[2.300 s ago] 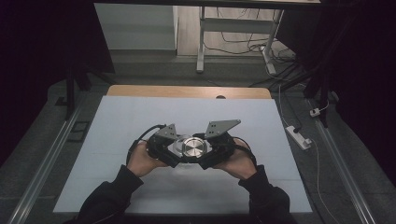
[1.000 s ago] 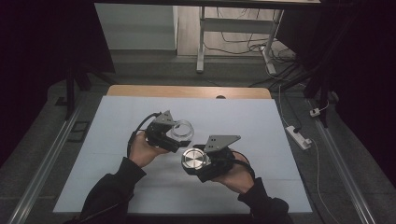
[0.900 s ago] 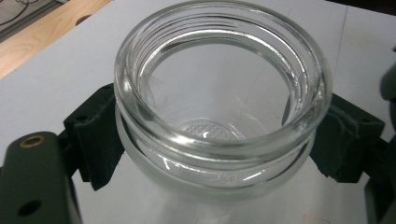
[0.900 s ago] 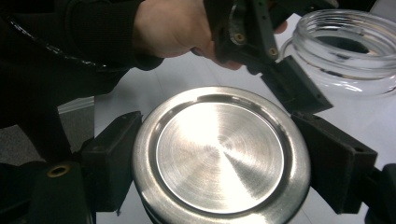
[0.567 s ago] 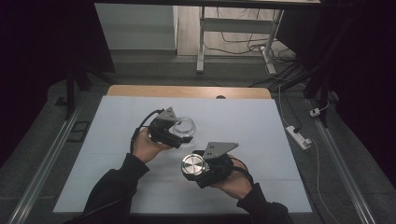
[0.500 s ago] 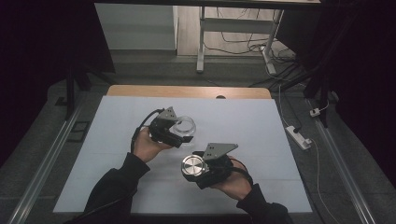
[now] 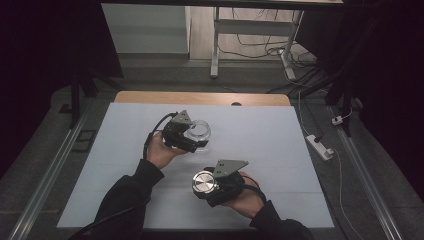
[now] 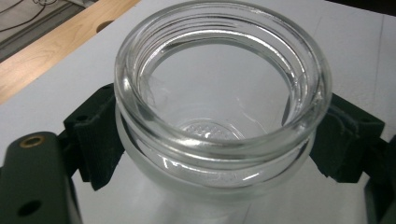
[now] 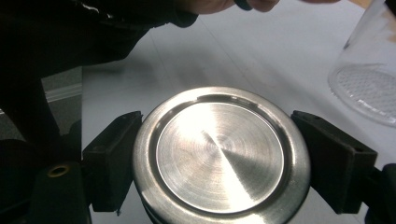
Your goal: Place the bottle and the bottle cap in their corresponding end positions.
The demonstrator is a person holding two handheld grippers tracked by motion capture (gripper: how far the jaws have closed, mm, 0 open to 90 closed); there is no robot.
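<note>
A clear glass jar (image 7: 199, 133) without its lid is clamped by my left gripper (image 7: 192, 137) over the middle of the white table. In the left gripper view the black pads (image 8: 95, 135) press on the jar (image 8: 219, 112) just under its threaded rim, its mouth facing the camera. My right gripper (image 7: 207, 185) is shut on a round brushed-metal lid (image 7: 203, 181), nearer the front edge. The right gripper view has the lid (image 9: 219, 154) flat between both pads (image 9: 112, 158), with the jar's base (image 9: 369, 88) at the upper right.
The white table top (image 7: 270, 135) has a wooden strip (image 7: 200, 97) along its far edge. Desk legs and cables (image 7: 260, 47) lie on the floor beyond, and a power strip (image 7: 320, 146) rests off the table's right side.
Earlier both grippers were together with lid and jar joined at the table's middle. They have since parted: the left hand went up and left with the jar, the right hand sank toward the front with the lid.
</note>
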